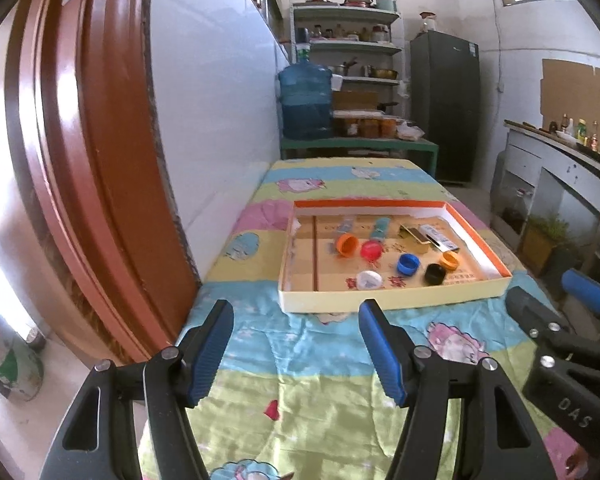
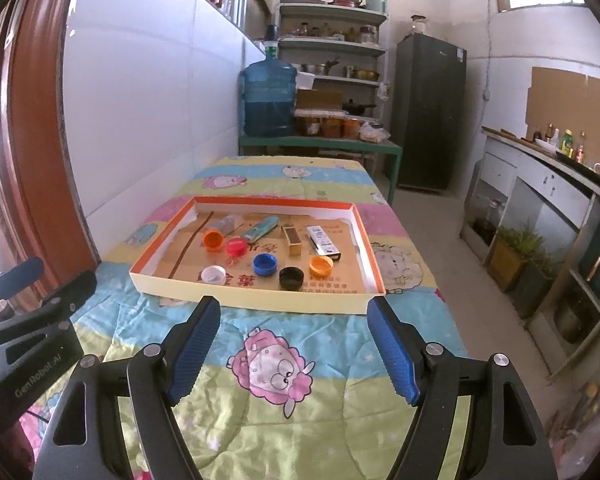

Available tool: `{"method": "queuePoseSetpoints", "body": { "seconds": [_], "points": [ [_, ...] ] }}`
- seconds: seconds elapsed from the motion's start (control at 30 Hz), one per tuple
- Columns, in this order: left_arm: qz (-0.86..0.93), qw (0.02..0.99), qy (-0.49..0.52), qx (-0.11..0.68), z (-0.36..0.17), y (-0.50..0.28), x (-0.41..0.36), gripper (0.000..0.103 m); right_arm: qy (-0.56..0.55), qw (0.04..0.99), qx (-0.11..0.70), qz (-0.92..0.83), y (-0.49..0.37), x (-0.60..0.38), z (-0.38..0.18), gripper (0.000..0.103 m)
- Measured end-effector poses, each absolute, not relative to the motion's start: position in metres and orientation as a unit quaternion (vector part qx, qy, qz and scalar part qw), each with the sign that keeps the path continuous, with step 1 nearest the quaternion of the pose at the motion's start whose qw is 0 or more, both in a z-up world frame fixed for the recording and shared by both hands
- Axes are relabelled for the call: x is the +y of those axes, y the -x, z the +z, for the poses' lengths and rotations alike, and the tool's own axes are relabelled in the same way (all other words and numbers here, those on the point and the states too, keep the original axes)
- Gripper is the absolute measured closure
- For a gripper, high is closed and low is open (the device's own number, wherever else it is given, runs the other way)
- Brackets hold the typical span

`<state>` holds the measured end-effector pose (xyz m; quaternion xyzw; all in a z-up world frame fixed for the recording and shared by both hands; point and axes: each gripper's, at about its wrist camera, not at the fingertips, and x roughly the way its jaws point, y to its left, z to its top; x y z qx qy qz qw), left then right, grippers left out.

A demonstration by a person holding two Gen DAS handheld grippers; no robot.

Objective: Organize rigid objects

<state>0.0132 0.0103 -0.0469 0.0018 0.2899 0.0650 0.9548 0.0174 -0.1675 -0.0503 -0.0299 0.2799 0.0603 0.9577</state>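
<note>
Cardboard tray w/ orange rim sits mid-table on the cartoon quilt, holding all the rigid bits. Caps lie loose on its floor: orange cap tipped on its side at far left, red cap just beside it, white cap near the front wall, blue cap, black cap and a second orange cap toward the right. Behind them: two tube-like packs, a small wooden box, and a printed carton.

Progress, as a judgement: everything is already inside the tray, but nothing looks grouped or lined up; caps are scattered, colours mixed, one on its side. Sorting seems not yet begun, so most of the job is left.

Left gripper hangs over the quilt short of the tray's front wall, jaws wide, nothing btwn them. Right gripper sits likewise, jaws spread wide and empty, tips near the front wall. Each shows at the edge of the other's view.

Beyond: water jug, shelves, fridge, counter at right.
</note>
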Motion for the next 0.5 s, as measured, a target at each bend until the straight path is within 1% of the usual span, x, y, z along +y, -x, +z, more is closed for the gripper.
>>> {"method": "queuePoseSetpoints", "body": {
  "seconds": [0.5],
  "points": [
    [0.048, 0.953, 0.003, 0.299, -0.0506, -0.0144, 0.0110, 0.038, 0.034, 0.953, 0.294, 0.061, -0.0233, -0.1613, -0.0555, 0.026]
  ]
}}
